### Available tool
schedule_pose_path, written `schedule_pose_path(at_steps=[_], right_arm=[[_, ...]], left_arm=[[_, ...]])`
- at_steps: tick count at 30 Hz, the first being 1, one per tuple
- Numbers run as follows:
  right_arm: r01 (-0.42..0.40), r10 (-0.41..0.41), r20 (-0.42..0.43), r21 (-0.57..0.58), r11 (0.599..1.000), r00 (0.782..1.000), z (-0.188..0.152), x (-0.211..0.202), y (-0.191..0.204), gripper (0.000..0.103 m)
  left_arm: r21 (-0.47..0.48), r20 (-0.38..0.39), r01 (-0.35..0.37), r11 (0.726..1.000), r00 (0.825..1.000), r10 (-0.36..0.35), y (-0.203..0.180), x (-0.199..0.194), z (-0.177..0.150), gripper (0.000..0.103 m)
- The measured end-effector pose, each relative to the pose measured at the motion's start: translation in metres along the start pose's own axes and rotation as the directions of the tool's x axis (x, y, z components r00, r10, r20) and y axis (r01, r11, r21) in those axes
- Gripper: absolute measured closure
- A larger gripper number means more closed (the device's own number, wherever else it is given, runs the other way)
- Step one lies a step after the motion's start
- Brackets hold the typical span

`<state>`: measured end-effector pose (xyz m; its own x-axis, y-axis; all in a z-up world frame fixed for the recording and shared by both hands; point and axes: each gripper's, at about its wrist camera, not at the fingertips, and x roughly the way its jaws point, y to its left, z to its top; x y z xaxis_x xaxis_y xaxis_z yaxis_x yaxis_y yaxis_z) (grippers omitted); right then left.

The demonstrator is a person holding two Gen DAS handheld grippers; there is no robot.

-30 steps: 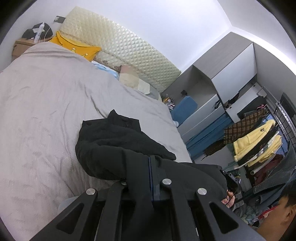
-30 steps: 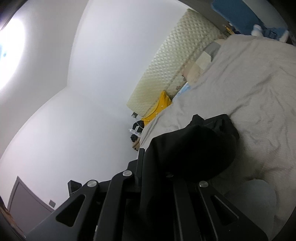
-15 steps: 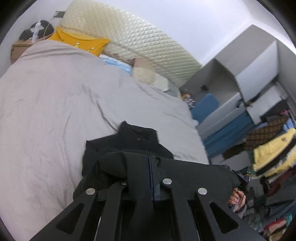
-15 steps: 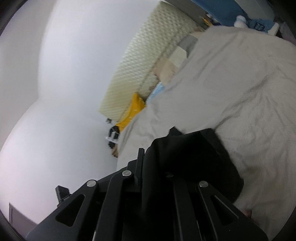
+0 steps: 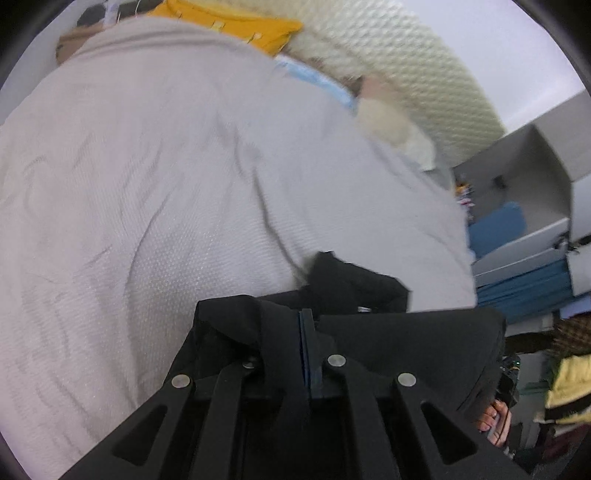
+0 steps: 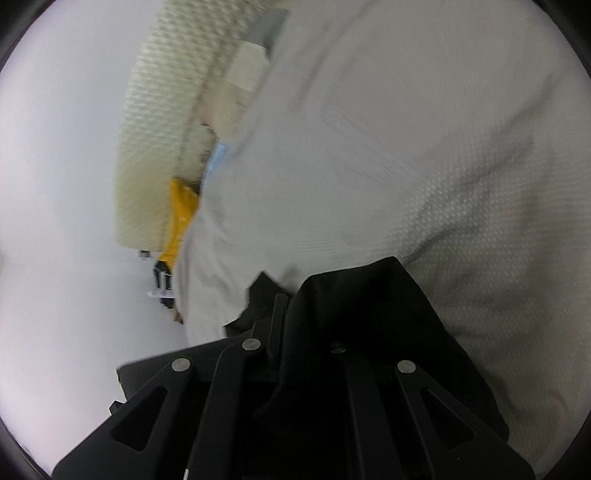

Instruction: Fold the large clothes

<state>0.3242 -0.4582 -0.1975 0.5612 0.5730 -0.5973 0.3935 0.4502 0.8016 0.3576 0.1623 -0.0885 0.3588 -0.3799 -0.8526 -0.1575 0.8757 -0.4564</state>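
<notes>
A black garment (image 5: pixel 388 332) hangs stretched between both grippers above the grey bed cover (image 5: pixel 166 184). My left gripper (image 5: pixel 306 317) is shut on its edge, the cloth draping over both fingers. My right gripper (image 6: pixel 295 306) is shut on another part of the black garment (image 6: pixel 369 314), which covers most of the fingers. A folded flap of the garment (image 5: pixel 351 280) sticks out beyond the left fingertips over the bed. Both views are blurred by motion.
A quilted cream headboard (image 5: pixel 406 62), a yellow pillow (image 5: pixel 229 18) and a pale pillow (image 5: pixel 391 122) lie at the bed's far end. Grey and blue cabinets (image 5: pixel 528 251) and hanging clothes (image 5: pixel 565 380) stand to the right. A white wall (image 6: pixel 55 184) is left of the bed.
Both grippers have carried the black garment up and forward over the bed. It has lifted off the cover and less of it shows ahead of the fingers.
</notes>
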Motion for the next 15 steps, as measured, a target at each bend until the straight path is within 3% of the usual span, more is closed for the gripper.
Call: schedule_pose_path(at_steps=[8,15], right_arm=[[0.012,-0.009,-0.062,0.058,0.998,0.998,0.022,0.047,-0.028,0.096],[-0.022,0.028,-0.073,0.093,0.995,0.997,0.013,0.038,-0.03,0.091]], left_arm=[[-0.048,-0.057,-0.03,0.998,0.998,0.027,0.009,0.069,0.017,0.095],[-0.056,-0.07,-0.033,0.998,0.997,0.029,0.009,0.061,0.011,0.095]])
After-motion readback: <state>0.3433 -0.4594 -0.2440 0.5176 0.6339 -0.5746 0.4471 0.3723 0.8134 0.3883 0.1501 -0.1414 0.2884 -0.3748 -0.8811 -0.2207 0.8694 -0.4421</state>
